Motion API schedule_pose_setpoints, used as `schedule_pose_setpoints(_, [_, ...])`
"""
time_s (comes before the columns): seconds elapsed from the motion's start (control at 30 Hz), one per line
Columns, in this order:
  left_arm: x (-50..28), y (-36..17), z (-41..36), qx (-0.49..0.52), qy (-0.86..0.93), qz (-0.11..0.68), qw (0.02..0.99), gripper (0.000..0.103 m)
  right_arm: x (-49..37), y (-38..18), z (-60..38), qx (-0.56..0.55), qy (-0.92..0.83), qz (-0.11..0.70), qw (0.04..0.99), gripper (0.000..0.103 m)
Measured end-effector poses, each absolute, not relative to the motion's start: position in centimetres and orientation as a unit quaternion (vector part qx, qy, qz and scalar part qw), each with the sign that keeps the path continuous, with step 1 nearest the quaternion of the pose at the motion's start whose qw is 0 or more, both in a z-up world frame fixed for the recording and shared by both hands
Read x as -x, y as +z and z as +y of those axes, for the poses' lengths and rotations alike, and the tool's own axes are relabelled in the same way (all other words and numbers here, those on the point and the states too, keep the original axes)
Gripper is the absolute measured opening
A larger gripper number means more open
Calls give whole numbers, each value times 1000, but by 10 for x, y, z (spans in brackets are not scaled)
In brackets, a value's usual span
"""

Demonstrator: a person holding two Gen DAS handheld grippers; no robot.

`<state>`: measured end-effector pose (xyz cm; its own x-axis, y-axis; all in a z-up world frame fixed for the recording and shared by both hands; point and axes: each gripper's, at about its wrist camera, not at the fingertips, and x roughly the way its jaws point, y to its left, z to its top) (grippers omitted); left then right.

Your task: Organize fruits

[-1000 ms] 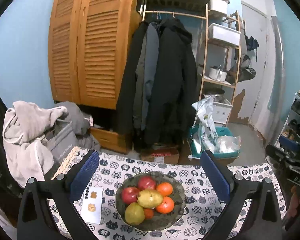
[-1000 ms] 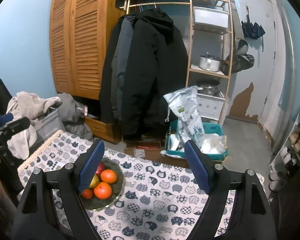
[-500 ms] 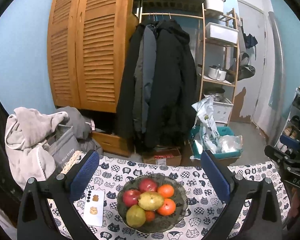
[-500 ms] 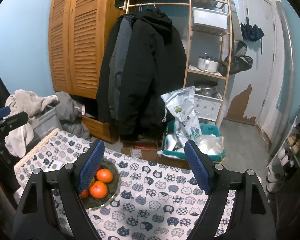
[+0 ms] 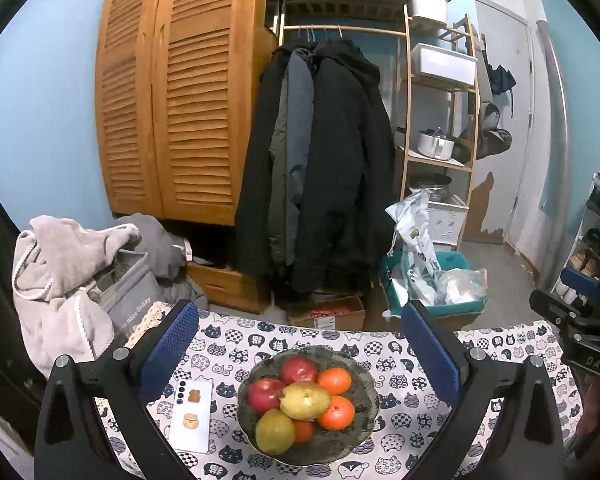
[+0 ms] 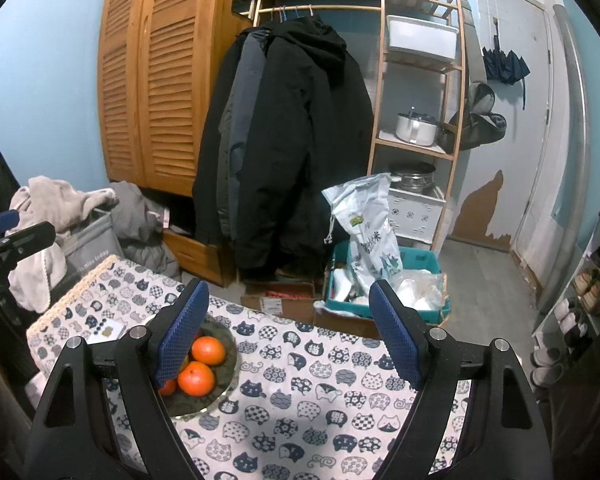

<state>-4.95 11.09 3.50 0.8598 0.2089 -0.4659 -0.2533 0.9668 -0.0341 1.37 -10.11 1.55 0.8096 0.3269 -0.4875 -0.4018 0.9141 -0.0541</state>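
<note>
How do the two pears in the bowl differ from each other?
The top pear lies on its side across the pile's middle; the front pear sits lower, near the bowl rim. The top one is yellower with brown speckling; the front one looks greener and smoother. Both rest among apples and oranges.

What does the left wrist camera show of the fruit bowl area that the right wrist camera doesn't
Only the left wrist view shows the whole bowl: two red apples, two yellow-green pears and the full white phone lying beside it. Only the right wrist view shows the bare stretch of cat-print tablecloth to the bowl's right, with the right gripper open above it. Both show the bowl with oranges and the left gripper, open and holding nothing.
</note>
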Motion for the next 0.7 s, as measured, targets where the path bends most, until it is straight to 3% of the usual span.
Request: schedule_pose_setpoints(0.7, [51, 33, 115, 46, 122, 238, 963, 102, -14, 15, -100, 78, 192, 242, 948, 81])
